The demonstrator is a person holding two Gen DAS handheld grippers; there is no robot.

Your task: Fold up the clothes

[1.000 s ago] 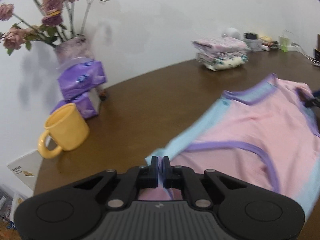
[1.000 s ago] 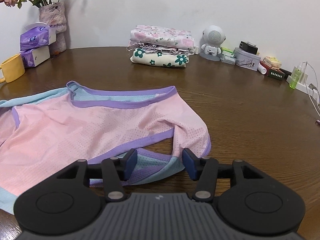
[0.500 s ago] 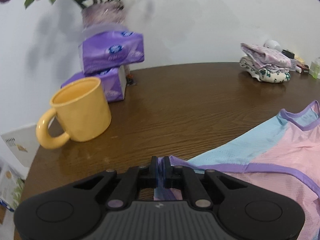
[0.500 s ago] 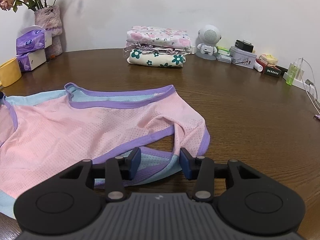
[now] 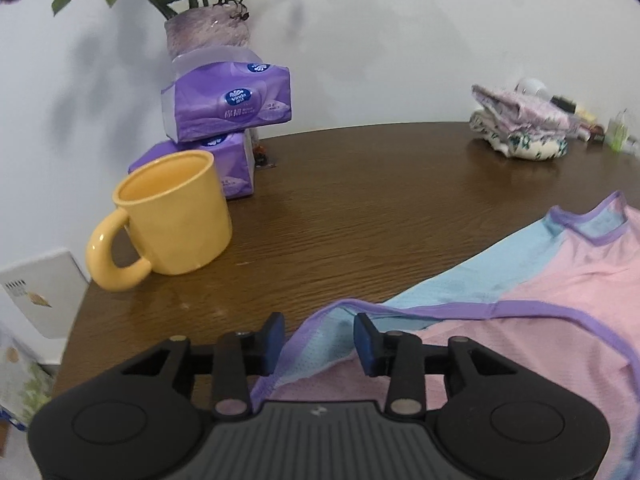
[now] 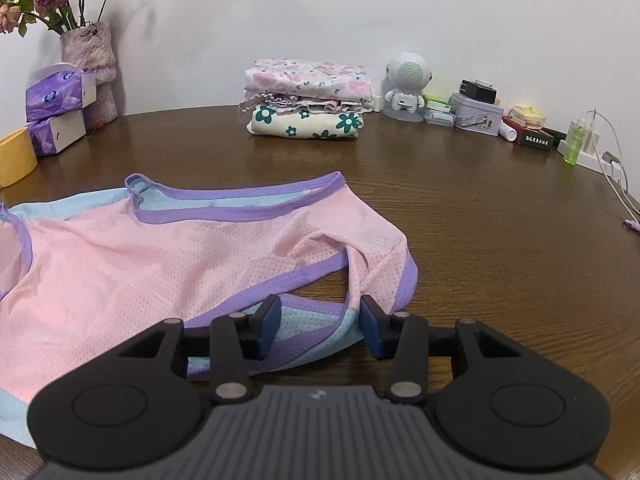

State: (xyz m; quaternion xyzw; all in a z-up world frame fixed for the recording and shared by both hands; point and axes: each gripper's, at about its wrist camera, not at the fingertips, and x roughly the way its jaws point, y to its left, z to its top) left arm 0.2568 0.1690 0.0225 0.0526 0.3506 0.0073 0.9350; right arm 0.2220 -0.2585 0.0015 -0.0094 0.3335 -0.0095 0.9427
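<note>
A pink mesh vest (image 6: 160, 256) with purple trim and light blue panels lies spread on the brown table (image 6: 480, 208). It also shows in the left wrist view (image 5: 540, 320). My left gripper (image 5: 319, 340) is open, its jaws either side of the vest's left shoulder strap, which lies loose between them. My right gripper (image 6: 320, 326) is open over the vest's right shoulder strap, which rests on the table between the jaws.
A yellow mug (image 5: 172, 216), two purple tissue packs (image 5: 228, 108) and a flower vase (image 5: 208, 32) stand at the table's left edge. A stack of folded floral clothes (image 6: 308, 100) sits at the back. A white speaker (image 6: 406, 80), tins, bottle and cables line the back right.
My left gripper carried the strap leftward towards the mug, then opened and let it go. The vest now lies spread wider. My right gripper stayed open and moved slightly closer.
</note>
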